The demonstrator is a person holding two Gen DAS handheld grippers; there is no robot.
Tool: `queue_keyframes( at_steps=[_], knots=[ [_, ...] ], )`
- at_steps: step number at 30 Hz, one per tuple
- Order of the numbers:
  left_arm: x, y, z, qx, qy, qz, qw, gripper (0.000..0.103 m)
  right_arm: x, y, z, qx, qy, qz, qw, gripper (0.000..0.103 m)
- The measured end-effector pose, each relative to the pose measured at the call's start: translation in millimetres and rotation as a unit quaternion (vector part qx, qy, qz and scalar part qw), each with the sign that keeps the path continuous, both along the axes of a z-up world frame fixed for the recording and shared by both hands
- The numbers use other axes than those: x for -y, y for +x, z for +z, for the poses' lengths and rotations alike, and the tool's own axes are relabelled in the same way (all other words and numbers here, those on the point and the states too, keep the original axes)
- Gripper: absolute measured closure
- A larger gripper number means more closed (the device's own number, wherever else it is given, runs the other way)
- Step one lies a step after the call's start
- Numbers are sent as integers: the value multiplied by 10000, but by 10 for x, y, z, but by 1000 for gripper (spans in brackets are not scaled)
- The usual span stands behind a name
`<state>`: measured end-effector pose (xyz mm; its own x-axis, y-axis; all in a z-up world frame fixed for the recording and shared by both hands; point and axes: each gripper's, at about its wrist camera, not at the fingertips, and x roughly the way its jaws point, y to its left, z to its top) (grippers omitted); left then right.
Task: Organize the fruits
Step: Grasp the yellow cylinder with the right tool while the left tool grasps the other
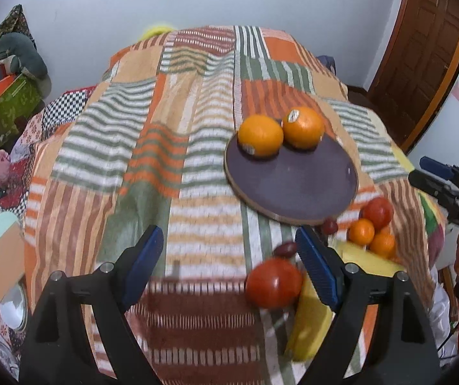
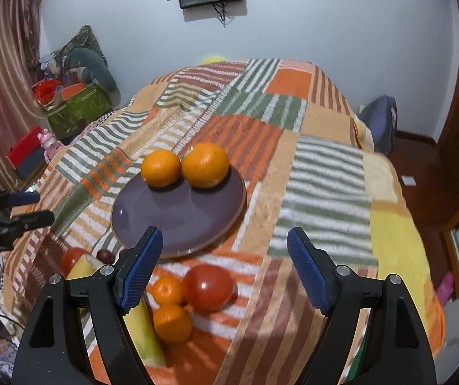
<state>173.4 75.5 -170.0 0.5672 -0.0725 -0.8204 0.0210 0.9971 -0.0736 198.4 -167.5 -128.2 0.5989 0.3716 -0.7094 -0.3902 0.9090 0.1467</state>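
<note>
A dark purple plate [image 1: 297, 183] [image 2: 178, 221] lies on the striped cloth with two oranges [image 1: 260, 134] [image 2: 205, 164] at its far rim. In front of it lie loose fruit: two red tomatoes [image 1: 272, 284] [image 2: 208, 287], two small mandarins [image 1: 361, 231] [image 2: 171, 320], two dark plums [image 1: 285, 249] [image 2: 106, 256] and a yellow banana [image 1: 309, 324] [image 2: 139, 330]. My left gripper [image 1: 229, 256] is open and empty above the cloth, the near tomato just inside its right finger. My right gripper [image 2: 224, 260] is open and empty above the other tomato.
The table's striped patchwork cloth [image 1: 171, 147] [image 2: 322, 173] drops off at the edges. Boxes and clutter [image 1: 8, 96] [image 2: 75, 102] stand at the left wall. A wooden door [image 1: 422, 51] is at the right. The right gripper [image 1: 447, 189] shows at the left wrist view's right edge.
</note>
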Motion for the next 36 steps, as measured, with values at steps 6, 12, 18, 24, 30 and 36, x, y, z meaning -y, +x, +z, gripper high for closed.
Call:
queue_keyframes(
  at_steps=[6, 12, 18, 24, 30, 36],
  knots=[
    [9, -181, -178, -308, -154, 14, 9994, 18, 79, -178, -119, -176, 29, -105, 9998, 25],
    [175, -338, -209, -338, -286, -194, 9988, 18, 22, -384, -206, -242, -68, 178, 9995, 36],
    [362, -458, -237, -352, -468, -405, 9975, 18, -54, -510, -274, -459, 44, 406, 9981, 50],
    [559, -510, -354, -518, -461, -694, 9952, 35, -196, -673, -352, -652, 56, 707, 9953, 55],
    [619, -492, -516, -780, -642, -776, 9919, 56, -281, -757, -422, -821, 40, 909, 9925, 56],
    [605, -434, -573, -805, -680, -631, 9924, 63, -439, -739, -501, -886, -63, 1090, 9901, 56]
  ],
)
